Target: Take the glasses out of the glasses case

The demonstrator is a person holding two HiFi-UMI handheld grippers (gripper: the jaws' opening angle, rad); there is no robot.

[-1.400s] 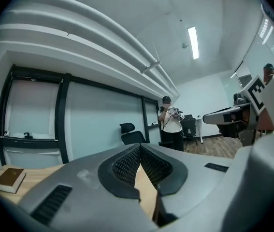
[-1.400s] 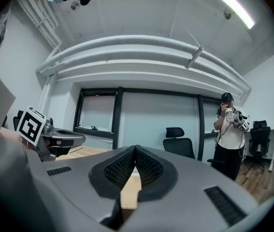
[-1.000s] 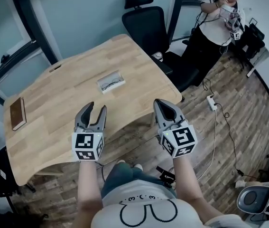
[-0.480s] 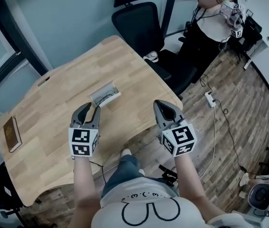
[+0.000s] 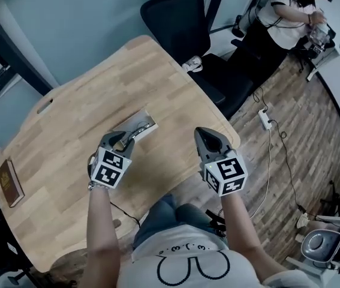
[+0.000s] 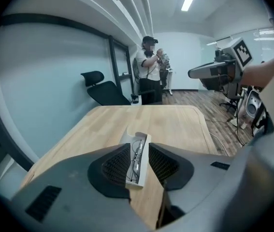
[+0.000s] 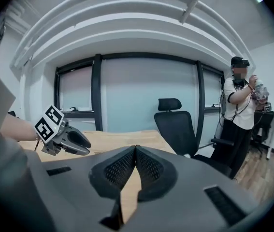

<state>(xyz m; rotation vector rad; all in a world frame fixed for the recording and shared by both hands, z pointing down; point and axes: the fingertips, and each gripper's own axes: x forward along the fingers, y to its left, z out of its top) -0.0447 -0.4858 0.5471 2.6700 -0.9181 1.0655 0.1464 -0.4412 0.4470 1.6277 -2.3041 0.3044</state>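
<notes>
An open white glasses case (image 5: 138, 126) lies on the wooden table (image 5: 68, 131), with thin-framed glasses (image 6: 137, 153) inside it. My left gripper (image 5: 120, 138) points down at the near end of the case. Its jaws stand a little apart and, in the left gripper view (image 6: 139, 146), frame the case (image 6: 144, 164) without pressing on it. My right gripper (image 5: 207, 134) hovers over the table's front edge, to the right of the case. In the right gripper view (image 7: 135, 149) its pads meet with nothing between them.
A brown book (image 5: 9, 182) lies at the table's left end. A black office chair (image 5: 184, 23) stands behind the table. At the back right stands a person (image 5: 283, 17), and a power strip (image 5: 264, 119) with cables lies on the wooden floor.
My left gripper has moved forward and down to the case's near end, and its jaws have narrowed. The right gripper has moved forward over the table's edge, still shut.
</notes>
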